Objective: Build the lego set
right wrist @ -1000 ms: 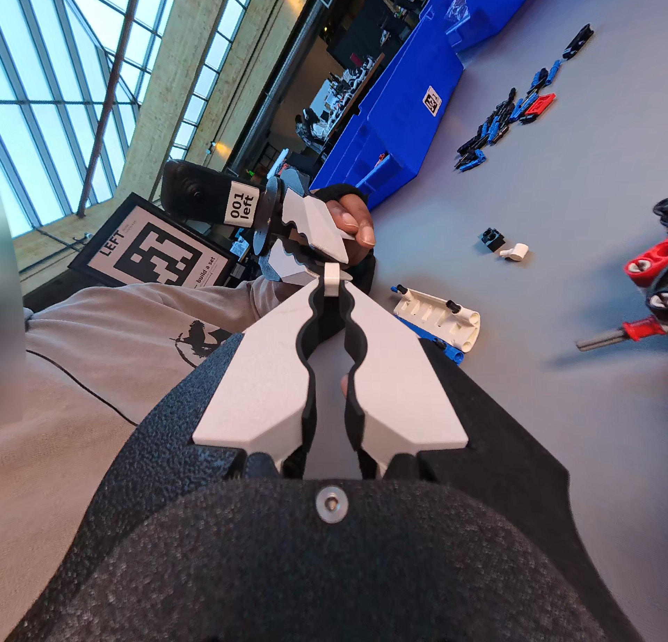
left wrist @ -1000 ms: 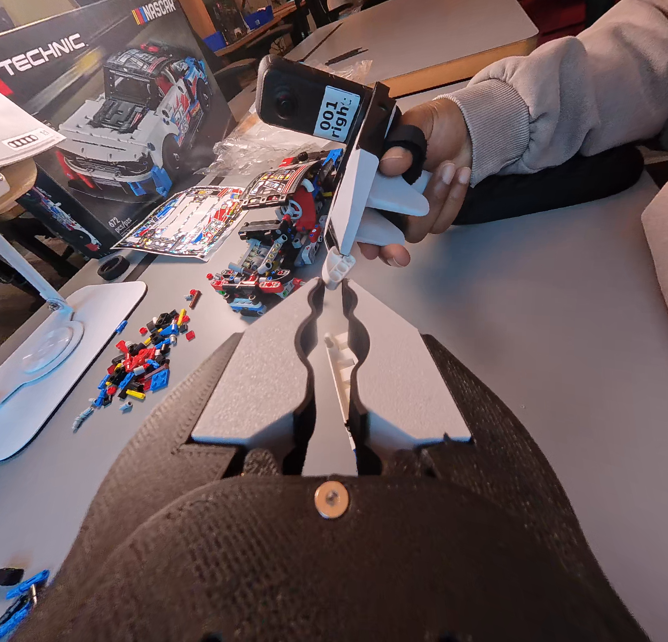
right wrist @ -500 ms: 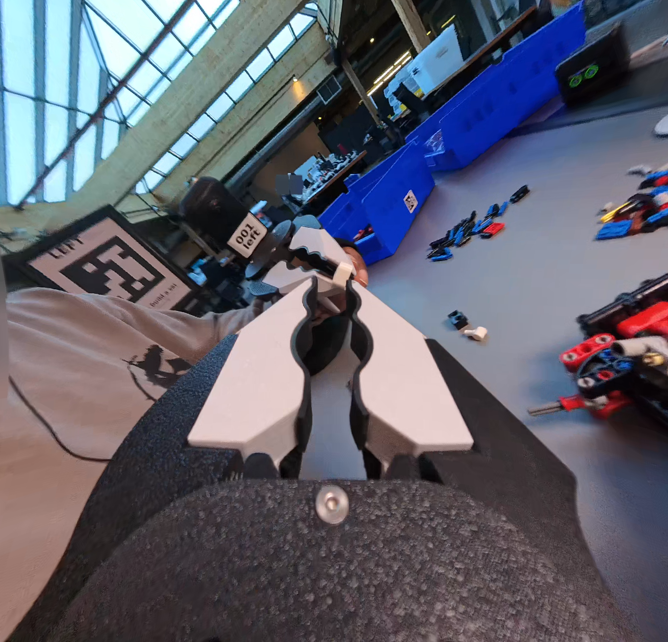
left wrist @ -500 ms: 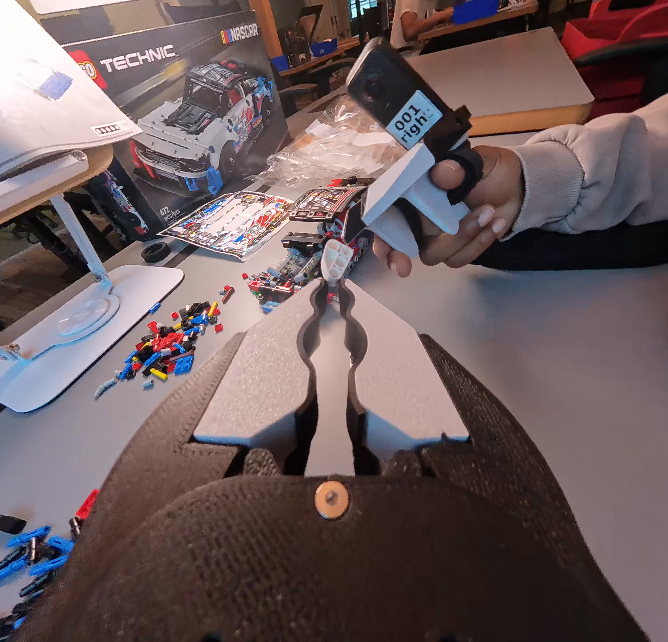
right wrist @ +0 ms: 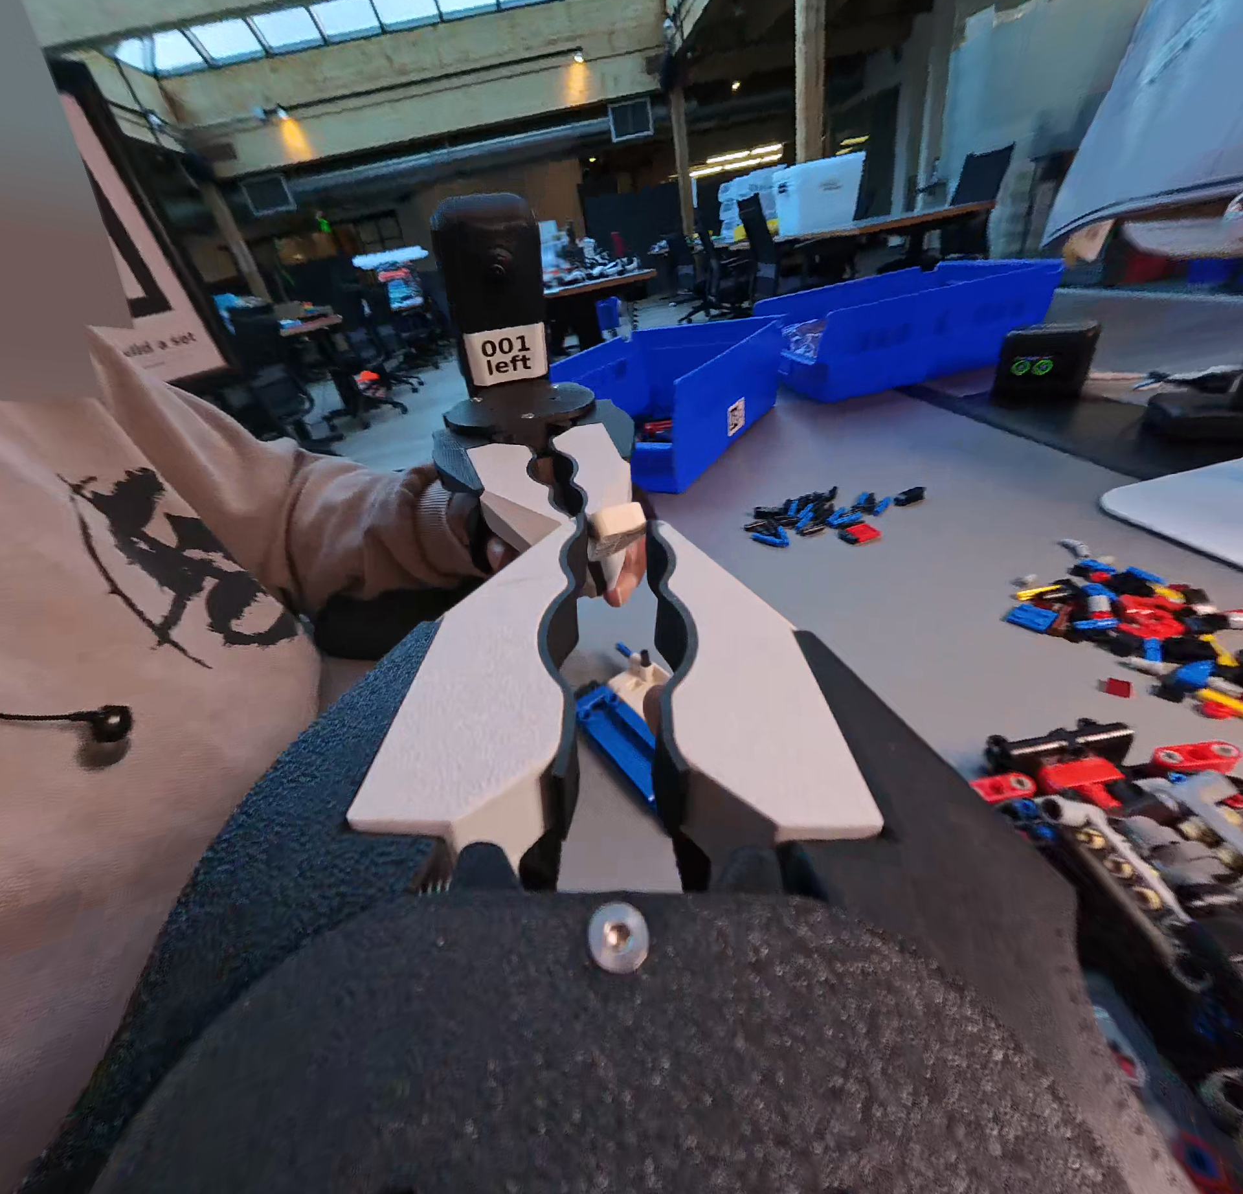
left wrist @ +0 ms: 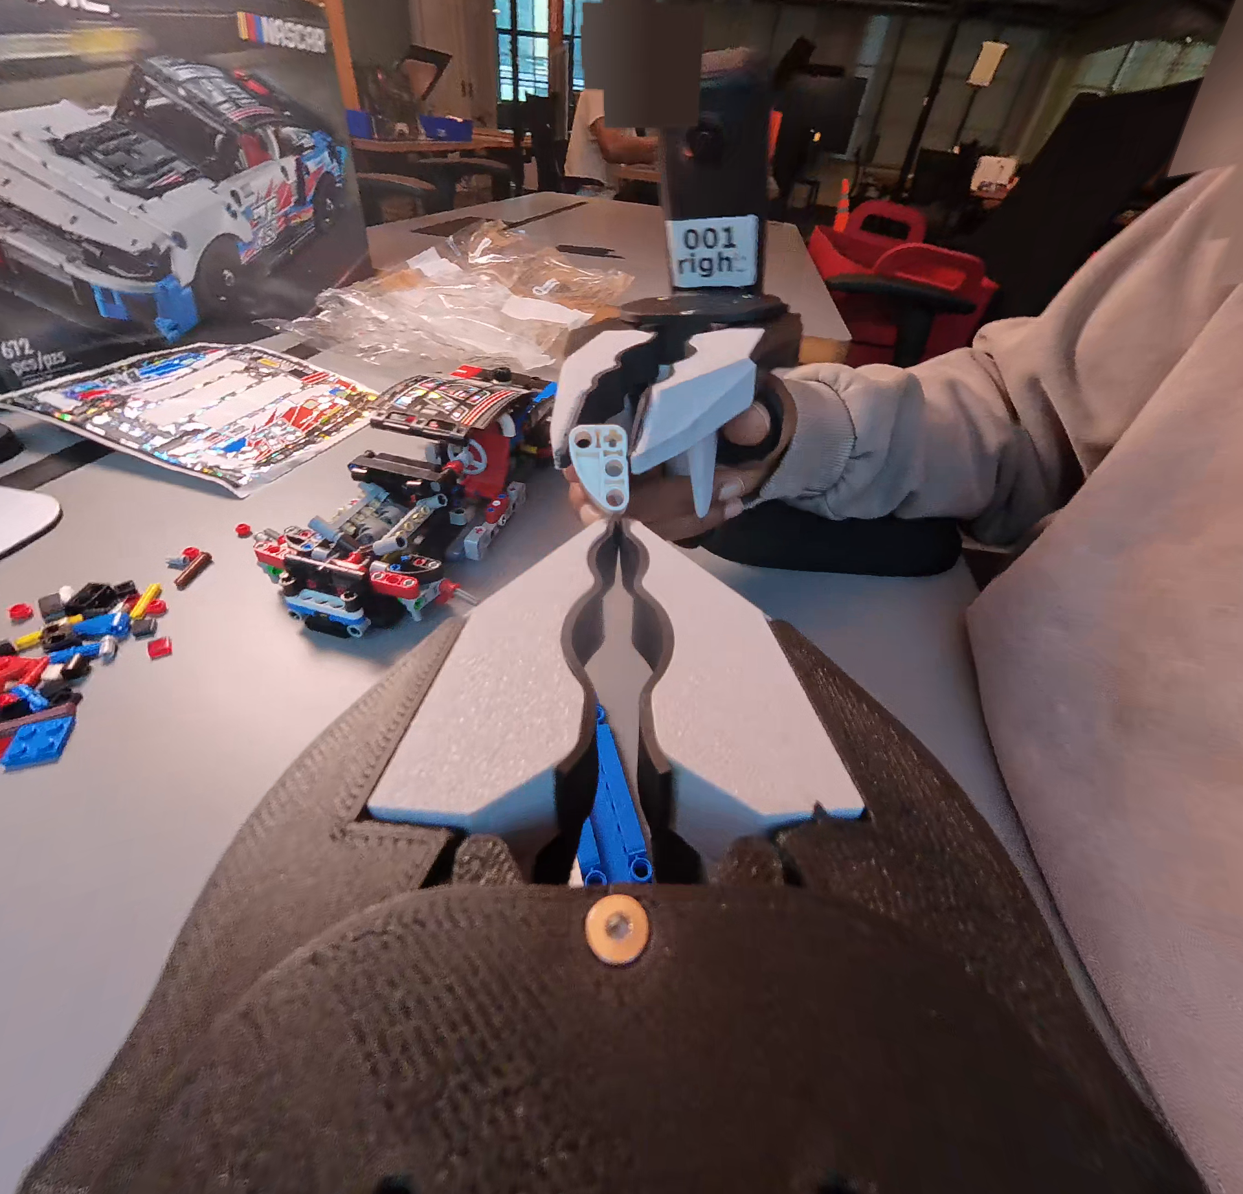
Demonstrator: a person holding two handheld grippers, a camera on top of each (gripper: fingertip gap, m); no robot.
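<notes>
My left gripper is shut on the lower end of a small white Lego piece with round holes and holds it upright above the table. My right gripper faces it, open. Its fingertips stand on either side of the same white piece with a gap. The left gripper also shows in the right wrist view. A blue beam joined to a white panel lies on the table below both grippers. It also shows in the left wrist view.
The partly built car stands left of the grippers, with a pile of loose pieces, a sticker sheet, the set's box and plastic bags around it. Blue bins and small pins lie behind. Both grippers' tips are close together, under 4 cm apart. Left tips and right tips are each some 15 cm from the partly built car. Seen from the right wrist view as well.
Both grippers have swung level and now face each other. The right gripper's jaws have opened off the white piece. The left gripper still holds it.
</notes>
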